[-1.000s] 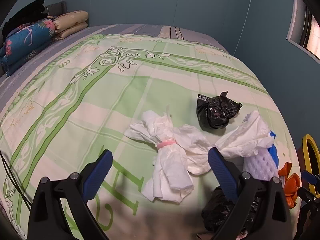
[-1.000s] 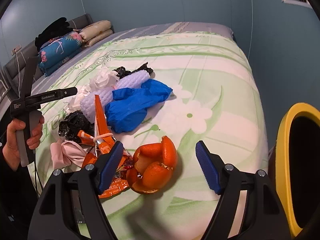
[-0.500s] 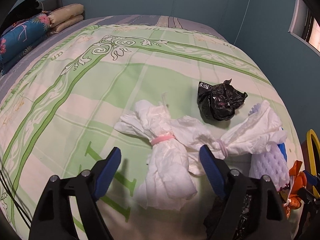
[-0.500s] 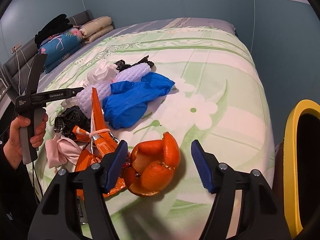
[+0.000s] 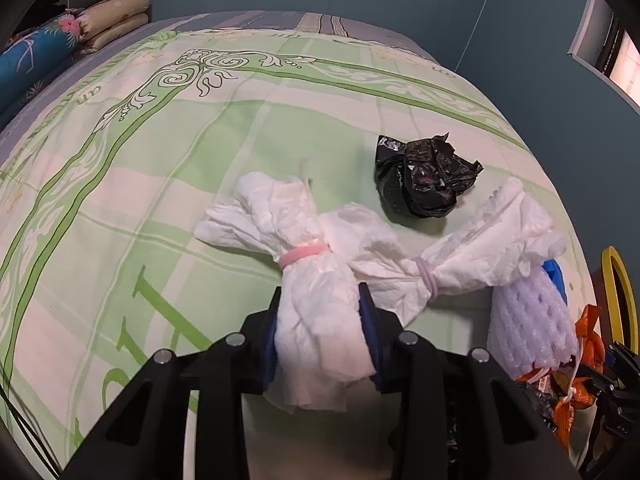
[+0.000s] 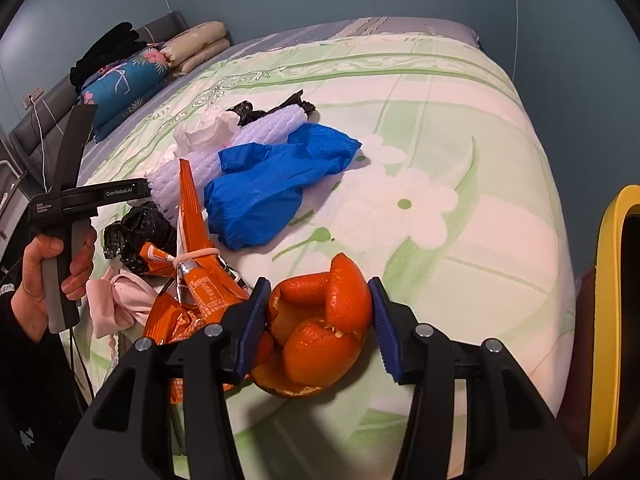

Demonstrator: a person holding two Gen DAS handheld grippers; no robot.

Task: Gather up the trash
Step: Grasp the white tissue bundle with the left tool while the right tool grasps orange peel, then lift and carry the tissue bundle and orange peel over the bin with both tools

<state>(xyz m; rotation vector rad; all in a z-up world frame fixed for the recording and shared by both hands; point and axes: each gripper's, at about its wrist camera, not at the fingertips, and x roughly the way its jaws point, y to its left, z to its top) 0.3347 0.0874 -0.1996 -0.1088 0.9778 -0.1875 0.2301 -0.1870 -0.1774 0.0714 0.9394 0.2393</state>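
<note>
The left gripper (image 5: 320, 332) is clamping one of two white tissue bundles (image 5: 316, 280) near the bed's (image 5: 160, 152) foot edge. The right gripper (image 6: 318, 322) is squeezing one orange peel (image 6: 320, 328) at the same edge.

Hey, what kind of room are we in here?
Most likely a bedroom. The trash lies on a bed with a green floral bedspread, folded pillows are stacked at its far end, and a padded grey headboard stands against the blue wall.
</note>
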